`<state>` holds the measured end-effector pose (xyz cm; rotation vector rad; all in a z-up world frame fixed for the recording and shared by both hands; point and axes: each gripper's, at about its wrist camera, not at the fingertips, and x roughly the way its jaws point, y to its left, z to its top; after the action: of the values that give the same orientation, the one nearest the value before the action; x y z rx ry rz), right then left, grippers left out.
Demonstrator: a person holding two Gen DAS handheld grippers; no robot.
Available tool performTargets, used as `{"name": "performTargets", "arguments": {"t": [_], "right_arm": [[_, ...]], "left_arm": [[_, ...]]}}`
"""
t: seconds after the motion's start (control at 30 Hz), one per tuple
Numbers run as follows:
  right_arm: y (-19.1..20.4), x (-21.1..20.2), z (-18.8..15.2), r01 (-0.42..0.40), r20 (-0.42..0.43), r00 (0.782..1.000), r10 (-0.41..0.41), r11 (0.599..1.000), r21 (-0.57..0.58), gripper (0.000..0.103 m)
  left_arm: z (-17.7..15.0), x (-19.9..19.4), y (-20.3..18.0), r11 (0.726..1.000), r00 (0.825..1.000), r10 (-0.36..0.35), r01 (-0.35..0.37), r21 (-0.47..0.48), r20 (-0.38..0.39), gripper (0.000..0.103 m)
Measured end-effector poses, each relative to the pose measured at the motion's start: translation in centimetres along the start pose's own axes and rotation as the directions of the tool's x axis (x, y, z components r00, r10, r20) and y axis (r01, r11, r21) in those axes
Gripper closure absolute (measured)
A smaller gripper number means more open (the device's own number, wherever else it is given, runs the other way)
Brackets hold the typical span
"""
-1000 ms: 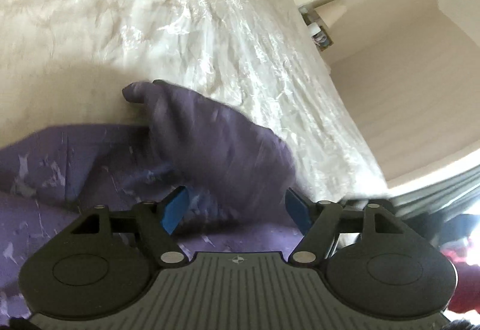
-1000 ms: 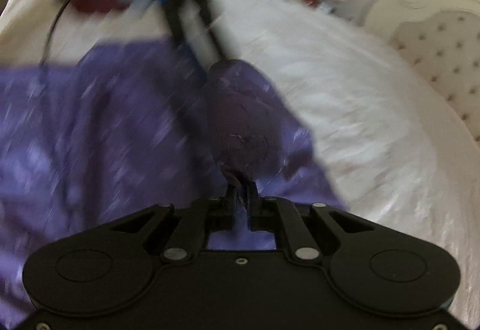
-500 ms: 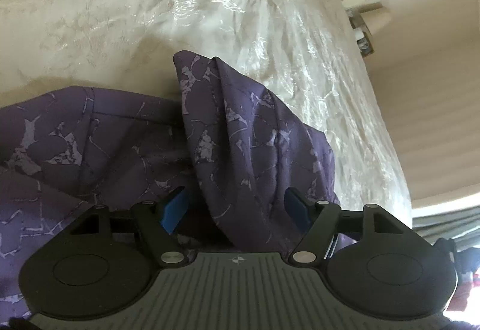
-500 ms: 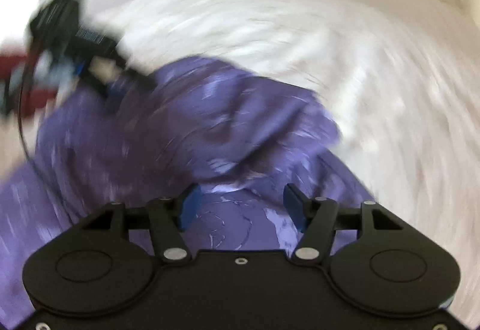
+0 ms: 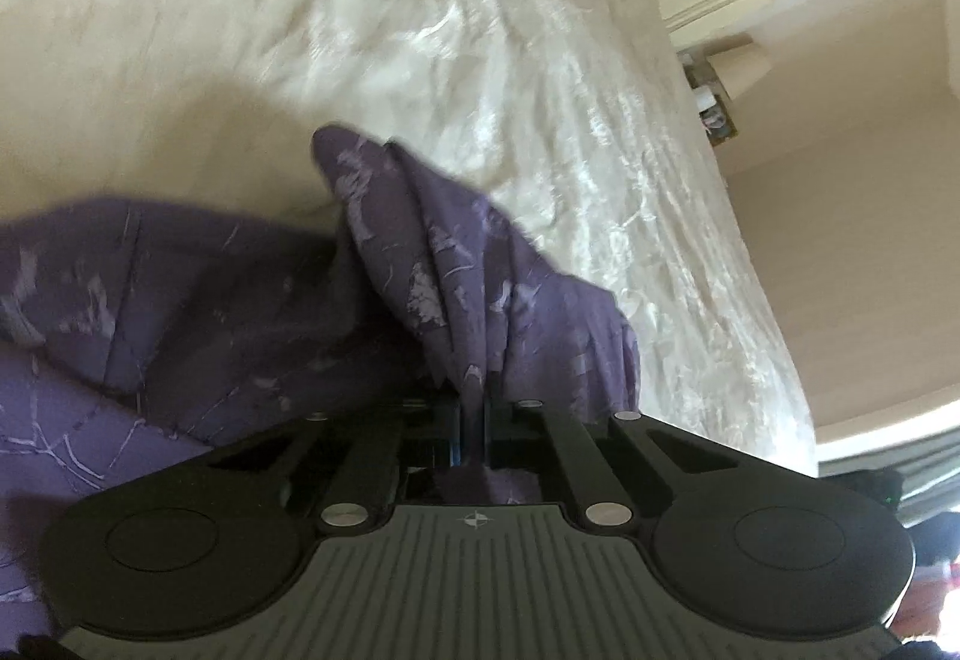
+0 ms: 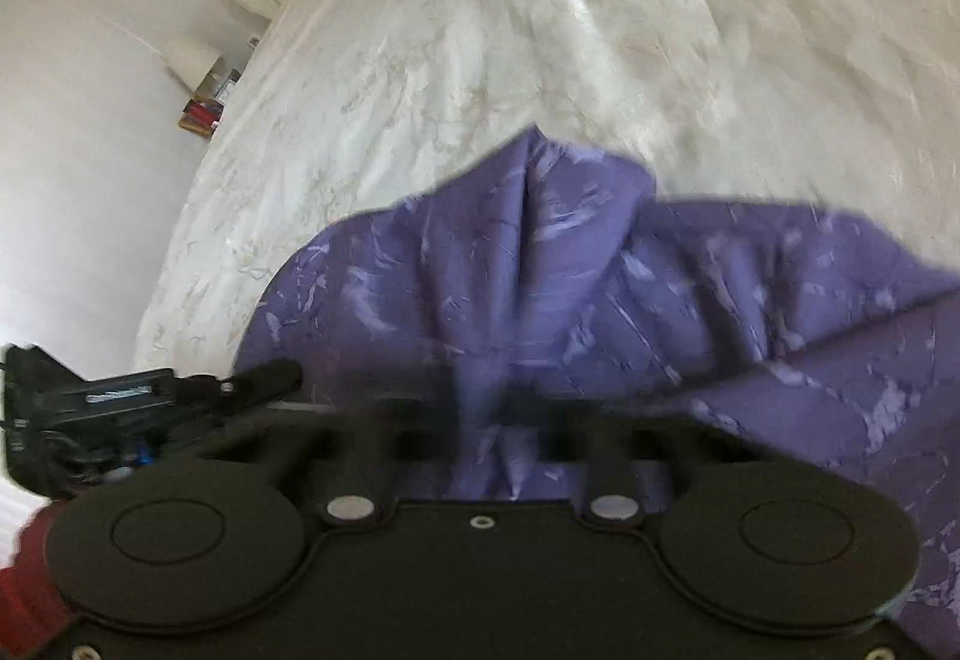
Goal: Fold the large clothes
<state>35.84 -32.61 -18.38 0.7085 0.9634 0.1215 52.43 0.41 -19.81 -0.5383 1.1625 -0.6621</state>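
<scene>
The left gripper (image 5: 474,423) points along the cream embroidered bedspread (image 5: 480,60), its jaws pinched together on a bunched fold of the purple patterned garment (image 5: 456,264) lying on the bed. The right gripper (image 6: 516,438) is blurred; whether it clamps the cloth I cannot tell. No readable writing.

Open bedspread (image 5: 480,30) beyond the bunched purple garment (image 5: 420,252).
</scene>
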Motion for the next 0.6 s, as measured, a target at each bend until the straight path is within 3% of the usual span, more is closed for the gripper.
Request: {"name": "performTargets", "arguments": {"t": [0.17, 0.27, 0.37, 0.47, 0.5, 0.57, 0.6], "right_arm": [[1.9, -5.2, -0.1, -0.122, 0.117, 0.986, 0.116, 0.992, 0.038, 0.09], [0.9, -7.2, -2.2, -0.147, 0.103, 0.985, 0.136, 0.983, 0.114, 0.09], [-0.3, -6.0, -5.1, -0.037, 0.023, 0.999, 0.035, 0.994, 0.103, 0.09], [-1.4, -3.7, -8.0, 0.074, -0.049, 0.996, -0.071, 0.996, 0.051, 0.088], [-1.5, -3.2, -8.5, 0.098, -0.058, 0.994, -0.096, 0.995, 0.036, 0.082], [-1.4, -2.6, -8.9, 0.132, -0.055, 0.99, -0.131, 0.991, 0.007, 0.081], [-1.1, -2.7, -8.9, 0.135, -0.049, 0.99, -0.135, 0.991, -0.004, 0.07]], "left_arm": [[-0.2, -5.6, -4.0, 0.993, 0.989, -0.106, 0.1, 0.062, 0.098, 0.098], [-2.9, -7.3, -3.7, 0.99, 0.988, -0.134, 0.13, 0.055, 0.074, 0.098], [-6.6, -5.5, -1.5, 0.998, 1.0, -0.012, 0.013, 0.059, -0.024, 0.097], [-9.8, -2.4, 1.8, 0.991, 0.984, 0.126, -0.118, 0.069, -0.123, 0.095], [-10.5, -1.6, 2.7, 0.986, 0.979, 0.158, -0.15, 0.071, -0.128, 0.09], [-11.1, -1.2, 3.6, 0.988, 0.984, 0.151, -0.146, 0.056, -0.095, 0.09], [-11.1, -1.3, 3.6, 0.989, 0.986, 0.147, -0.144, 0.042, -0.079, 0.089]]}}
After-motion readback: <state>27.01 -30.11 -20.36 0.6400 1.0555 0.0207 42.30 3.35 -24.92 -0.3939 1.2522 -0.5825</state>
